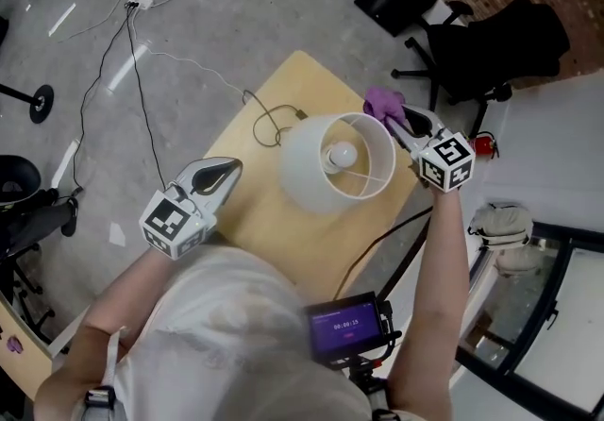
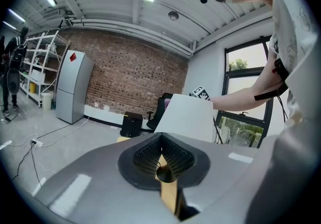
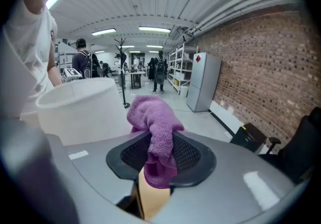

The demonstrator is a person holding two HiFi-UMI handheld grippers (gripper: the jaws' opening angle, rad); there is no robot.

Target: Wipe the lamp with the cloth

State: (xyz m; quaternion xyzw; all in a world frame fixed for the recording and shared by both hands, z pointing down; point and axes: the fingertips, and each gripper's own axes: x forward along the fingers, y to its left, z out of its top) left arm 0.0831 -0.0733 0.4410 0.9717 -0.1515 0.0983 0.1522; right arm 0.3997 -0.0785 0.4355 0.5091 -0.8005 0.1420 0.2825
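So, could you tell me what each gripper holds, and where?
Right gripper: the cloth, pinched at a bunched fold. Left gripper: nothing, jaws together.

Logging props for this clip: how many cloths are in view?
1. The purple cloth is clamped in the right claw, next to the upper rim of the white lamp shade. Another could be hidden behind the shade or the person.

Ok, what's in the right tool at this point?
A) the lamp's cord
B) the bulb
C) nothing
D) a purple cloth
D: the right gripper view shows the purple cloth pinched in the right tool, close to the lamp.
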